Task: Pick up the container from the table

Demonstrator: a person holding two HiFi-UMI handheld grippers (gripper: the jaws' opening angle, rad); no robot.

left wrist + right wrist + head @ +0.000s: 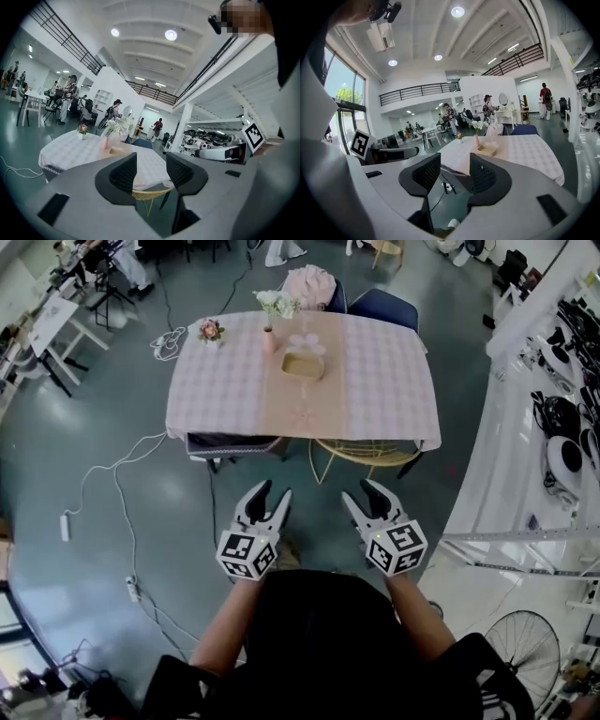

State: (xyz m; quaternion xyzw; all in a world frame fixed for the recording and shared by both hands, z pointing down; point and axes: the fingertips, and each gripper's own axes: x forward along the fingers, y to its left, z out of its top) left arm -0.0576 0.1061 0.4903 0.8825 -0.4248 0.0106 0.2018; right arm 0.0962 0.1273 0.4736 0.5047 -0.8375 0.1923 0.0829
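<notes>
A shallow tan container (303,366) rests on the table (375,390) near its far middle, on the pale runner; the right gripper view shows the container (487,150) small and distant. Both grippers hang in the air well short of the table's near edge, over the floor. My left gripper (270,496) is open with nothing between its jaws; in its own view the left gripper (151,169) frames the wicker chair. My right gripper (363,491) is open and empty too, and the right gripper (454,172) looks toward the table's left end.
A pink vase with white flowers (271,334) and a small flower pot (209,331) stand on the table beside the container. A yellow wicker chair (366,454) is tucked under the near edge. Cables (122,493) run over the floor at left; white shelving (534,456) stands at right.
</notes>
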